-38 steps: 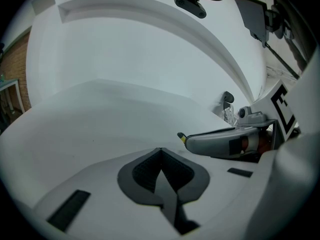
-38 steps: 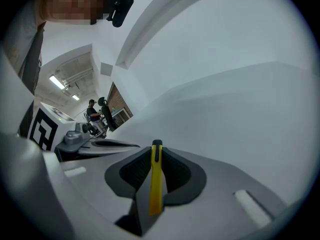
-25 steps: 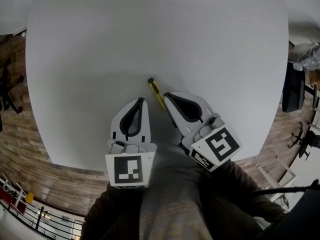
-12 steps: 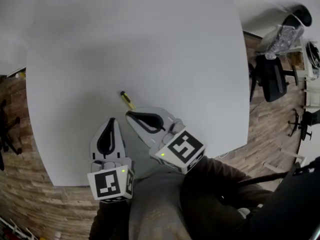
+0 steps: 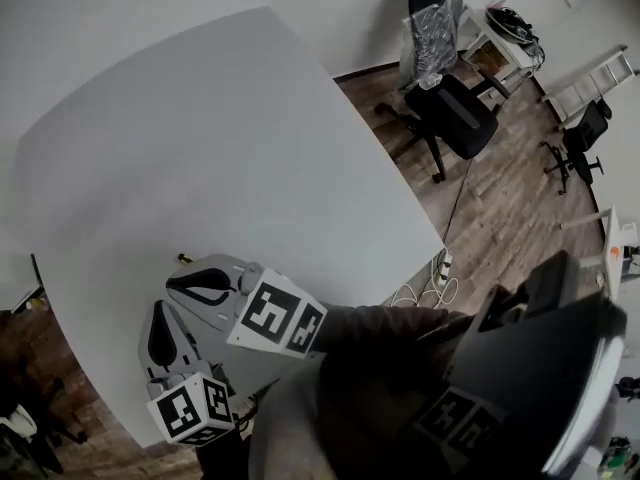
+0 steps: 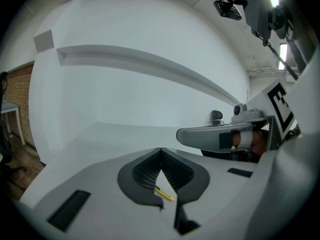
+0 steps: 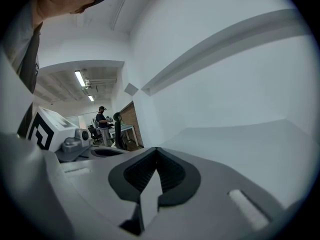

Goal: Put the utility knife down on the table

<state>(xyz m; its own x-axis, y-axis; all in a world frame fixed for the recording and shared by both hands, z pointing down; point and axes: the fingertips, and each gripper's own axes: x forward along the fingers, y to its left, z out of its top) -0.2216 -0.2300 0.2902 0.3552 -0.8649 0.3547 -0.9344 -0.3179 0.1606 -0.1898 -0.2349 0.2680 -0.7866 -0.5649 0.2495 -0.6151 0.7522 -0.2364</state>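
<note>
The yellow utility knife [image 5: 183, 258] lies on the white table [image 5: 220, 148], with only its end showing just past my right gripper. Through the gap under the left jaws it shows as a thin yellow bar [image 6: 164, 194] on the tabletop. My right gripper [image 5: 171, 281] is shut and holds nothing, its tip right by the knife. My left gripper [image 5: 157, 306] hangs beside it near the table's front edge, also shut and empty. Both pairs of jaws meet at their tips in the gripper views [image 6: 161, 149] [image 7: 156, 149]. From the left gripper view, the right gripper [image 6: 225, 134] appears at the right.
A black office chair [image 5: 455, 118] with a plastic-wrapped bundle [image 5: 435, 43] stands on the wooden floor beyond the table's right edge. Cables [image 5: 430, 273] lie by that edge. A dark bulky object [image 5: 540, 368] fills the lower right. A person [image 7: 102, 120] stands far off.
The head view has swung right, so table and grippers slid to the lower left. Both grippers drew back toward the near edge, still shut. The knife stays on the table.
</note>
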